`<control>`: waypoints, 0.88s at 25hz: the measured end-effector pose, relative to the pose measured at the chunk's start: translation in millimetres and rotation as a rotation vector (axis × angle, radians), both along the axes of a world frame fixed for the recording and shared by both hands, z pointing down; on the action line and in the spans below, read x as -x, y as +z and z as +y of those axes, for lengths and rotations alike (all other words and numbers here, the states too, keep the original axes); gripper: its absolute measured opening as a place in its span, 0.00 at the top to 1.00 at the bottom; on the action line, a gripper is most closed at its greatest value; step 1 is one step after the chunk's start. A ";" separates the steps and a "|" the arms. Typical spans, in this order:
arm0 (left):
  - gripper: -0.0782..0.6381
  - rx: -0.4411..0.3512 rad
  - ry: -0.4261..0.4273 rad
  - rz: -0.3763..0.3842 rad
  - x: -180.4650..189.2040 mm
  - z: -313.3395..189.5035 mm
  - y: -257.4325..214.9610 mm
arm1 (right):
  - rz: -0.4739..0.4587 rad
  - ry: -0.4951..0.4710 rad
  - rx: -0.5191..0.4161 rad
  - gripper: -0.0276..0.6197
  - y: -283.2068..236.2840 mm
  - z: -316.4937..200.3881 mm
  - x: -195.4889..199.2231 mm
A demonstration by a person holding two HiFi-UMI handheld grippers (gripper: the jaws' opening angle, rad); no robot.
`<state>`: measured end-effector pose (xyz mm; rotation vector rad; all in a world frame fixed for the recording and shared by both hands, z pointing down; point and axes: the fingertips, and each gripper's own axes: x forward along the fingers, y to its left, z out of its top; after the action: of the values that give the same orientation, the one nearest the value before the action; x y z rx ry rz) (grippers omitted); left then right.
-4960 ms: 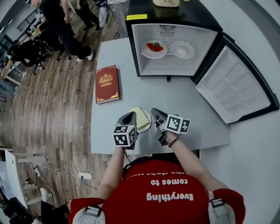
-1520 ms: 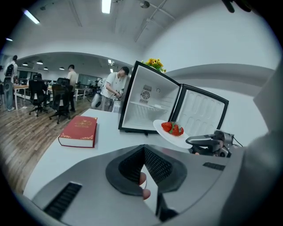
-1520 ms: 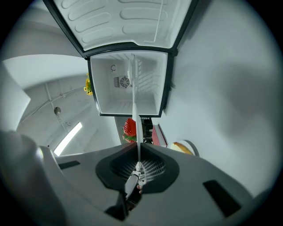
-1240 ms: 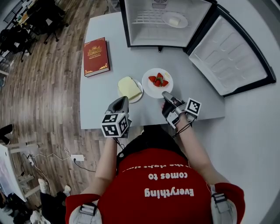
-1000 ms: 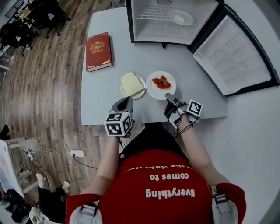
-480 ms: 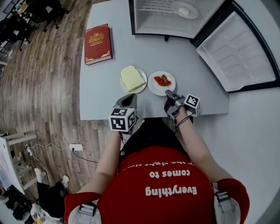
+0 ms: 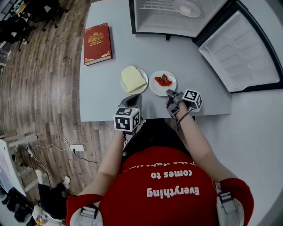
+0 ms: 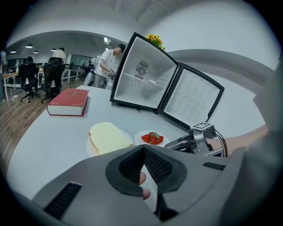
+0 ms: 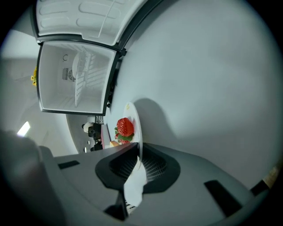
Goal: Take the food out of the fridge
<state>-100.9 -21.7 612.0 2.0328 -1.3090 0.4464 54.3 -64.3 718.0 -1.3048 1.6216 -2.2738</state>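
A white plate of strawberries lies on the grey table, right of a plate with sliced bread. My right gripper is shut on the strawberry plate's near rim. In the right gripper view the rim runs edge-on into the right gripper, with the strawberries just beyond. My left gripper hovers over the table's front edge, just short of the bread plate, shut and holding nothing. In the left gripper view the left gripper faces the bread. One more white plate stays in the open fridge.
The fridge door swings wide open to the right over the table's far right corner. A red book lies at the table's far left. People and office chairs are in the room behind the table.
The strawberry plate has left the fridge and come down onto the table beside the bread plate, still in the right gripper. The left gripper let go of the bread plate and drew back.
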 end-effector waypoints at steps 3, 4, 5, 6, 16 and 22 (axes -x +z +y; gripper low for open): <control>0.89 0.012 0.015 0.000 -4.4 0.5 1.5 | 0.068 -0.037 0.060 0.89 3.7 -1.2 -0.1; 0.89 0.014 0.019 0.000 -5.6 0.7 1.2 | 0.093 -0.049 0.078 0.89 5.0 -1.1 -0.7; 0.89 0.016 0.024 -0.001 -6.7 0.8 0.8 | 0.119 -0.060 0.089 0.88 6.0 -1.4 -1.4; 0.89 0.017 0.028 -0.003 -7.5 0.5 0.5 | 0.146 -0.071 0.095 0.87 6.7 -2.0 -2.2; 0.89 0.021 0.048 -0.005 -13.3 -2.5 2.6 | 0.377 -0.205 0.087 0.83 9.2 -9.7 1.1; 0.89 0.023 0.052 -0.005 -15.7 1.1 3.4 | 0.489 -0.394 0.074 0.66 5.9 -7.1 10.9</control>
<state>-85.2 -20.6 615.3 2.0515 -1.2507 0.4884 43.4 -71.4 723.8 -1.8130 2.1291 -2.3631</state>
